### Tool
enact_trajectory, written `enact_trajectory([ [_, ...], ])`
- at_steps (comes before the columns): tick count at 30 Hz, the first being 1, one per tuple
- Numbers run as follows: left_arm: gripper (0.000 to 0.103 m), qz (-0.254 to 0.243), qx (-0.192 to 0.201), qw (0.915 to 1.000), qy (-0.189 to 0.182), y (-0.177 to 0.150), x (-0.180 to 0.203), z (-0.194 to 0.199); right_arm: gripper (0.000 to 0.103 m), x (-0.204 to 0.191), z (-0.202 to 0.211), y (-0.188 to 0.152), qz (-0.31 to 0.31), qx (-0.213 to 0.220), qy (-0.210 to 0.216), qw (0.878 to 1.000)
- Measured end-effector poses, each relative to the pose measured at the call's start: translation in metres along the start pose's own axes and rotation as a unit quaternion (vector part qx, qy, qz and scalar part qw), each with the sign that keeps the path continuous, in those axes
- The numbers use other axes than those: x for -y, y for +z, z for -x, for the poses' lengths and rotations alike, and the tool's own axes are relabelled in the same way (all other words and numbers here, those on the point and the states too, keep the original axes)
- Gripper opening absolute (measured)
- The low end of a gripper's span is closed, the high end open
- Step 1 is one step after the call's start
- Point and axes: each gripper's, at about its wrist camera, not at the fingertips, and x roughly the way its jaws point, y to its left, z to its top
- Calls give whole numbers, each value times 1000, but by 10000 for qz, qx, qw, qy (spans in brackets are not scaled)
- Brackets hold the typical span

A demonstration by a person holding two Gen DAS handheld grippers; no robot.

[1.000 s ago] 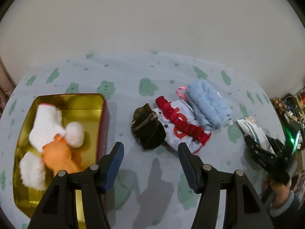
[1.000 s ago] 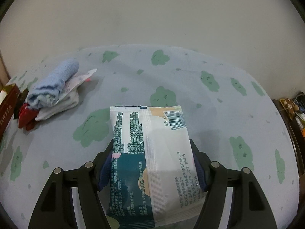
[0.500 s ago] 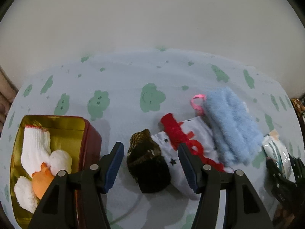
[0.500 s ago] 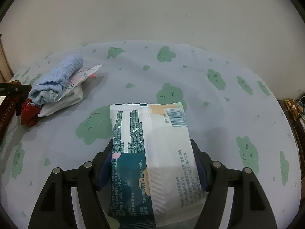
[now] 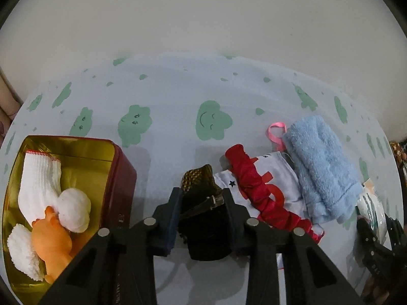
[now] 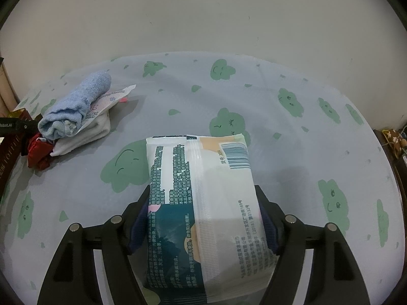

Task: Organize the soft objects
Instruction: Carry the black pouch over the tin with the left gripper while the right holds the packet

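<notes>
My left gripper (image 5: 202,203) has its two pads closed against the sides of a dark black-and-gold pouch (image 5: 203,218) on the tablecloth. Right of the pouch lie a white cloth with red ruffle (image 5: 264,198) and a folded blue towel (image 5: 323,167). A red tin with gold inside (image 5: 119,175) at left holds a white sock (image 5: 38,180), white pompoms and an orange plush toy (image 5: 53,244). My right gripper (image 6: 203,218) is shut on a white-and-teal tissue pack (image 6: 201,203). The towel (image 6: 76,109) and white cloth also show in the right wrist view, at far left.
The round table wears a pale blue cloth with green cloud faces (image 5: 213,122). A plain wall rises behind it. The right gripper with its pack shows at the left wrist view's right edge (image 5: 371,223). Cluttered items sit beyond the table's right edge (image 6: 394,142).
My left gripper has moved forward and down over the dark pouch and its pads have closed in on it. The right gripper holds the tissue pack much as before.
</notes>
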Motion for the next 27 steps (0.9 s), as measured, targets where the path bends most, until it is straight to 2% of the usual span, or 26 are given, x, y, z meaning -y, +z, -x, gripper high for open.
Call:
enact_trajectory([
  [7,20,25,63,9999,-125,0,1,11,71,0,0,0,-6,-4,9,10000],
  [23,19,181,261,9988,-362,0,-5,47,71,1,0,0,-8,-6,11,10000],
  [27,19,193,355,9987,-299,2,-9,62,71,1,0,0,-9,-7,14,10000],
])
